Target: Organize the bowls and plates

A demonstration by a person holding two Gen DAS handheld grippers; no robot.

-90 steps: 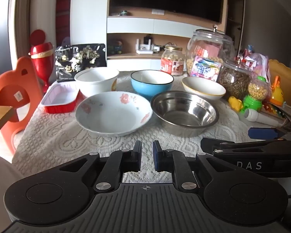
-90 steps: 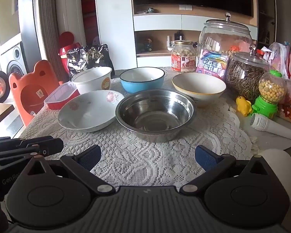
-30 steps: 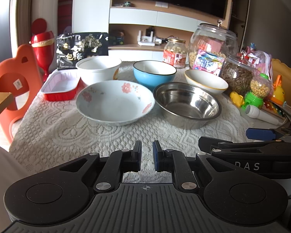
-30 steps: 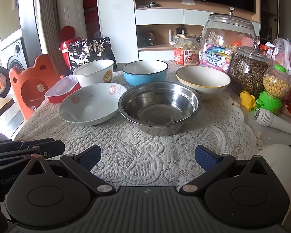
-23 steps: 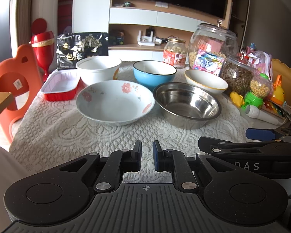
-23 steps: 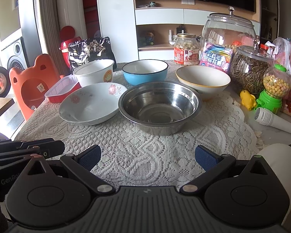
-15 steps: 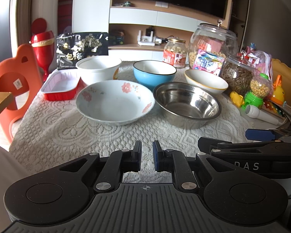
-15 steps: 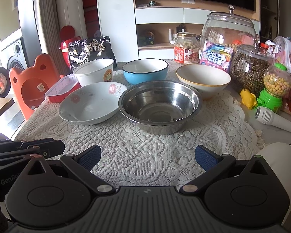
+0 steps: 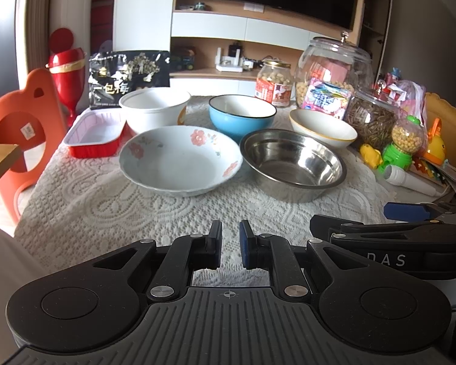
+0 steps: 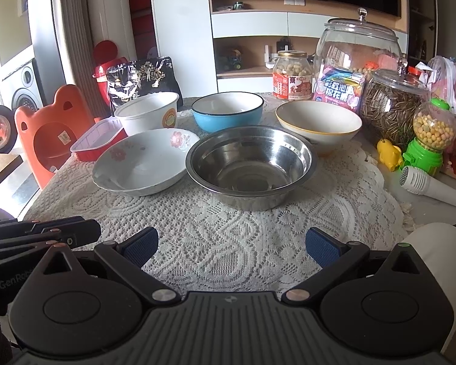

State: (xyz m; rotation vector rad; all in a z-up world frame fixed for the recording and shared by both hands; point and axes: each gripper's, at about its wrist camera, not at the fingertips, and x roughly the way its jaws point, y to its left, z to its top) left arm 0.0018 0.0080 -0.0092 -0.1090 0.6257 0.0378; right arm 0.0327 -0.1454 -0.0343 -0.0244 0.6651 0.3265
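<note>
Several bowls stand on the lace-covered table point(image 9: 112, 210). A shallow floral bowl point(image 9: 179, 159) and a steel bowl point(image 9: 293, 164) are in the front row. Behind them stand a white deep bowl point(image 9: 155, 108), a blue bowl point(image 9: 241, 115) and a yellow-rimmed white bowl point(image 9: 322, 127). My left gripper point(image 9: 230, 243) hovers at the near edge, shut with nothing between its pads. My right gripper point(image 10: 231, 245) is open and empty, in front of the steel bowl point(image 10: 250, 164) and apart from it.
A red foil tray point(image 9: 92, 137) sits left of the bowls. Glass jars point(image 10: 358, 57), a green candy dispenser point(image 10: 428, 133), a yellow duck toy and a toy microphone point(image 10: 431, 187) crowd the right side. An orange chair point(image 9: 12, 121) stands at the left, a black snack bag point(image 9: 127, 76) behind.
Since three seconds ago both views sit slightly nearer the bowls. Over the last second nothing has visibly moved.
</note>
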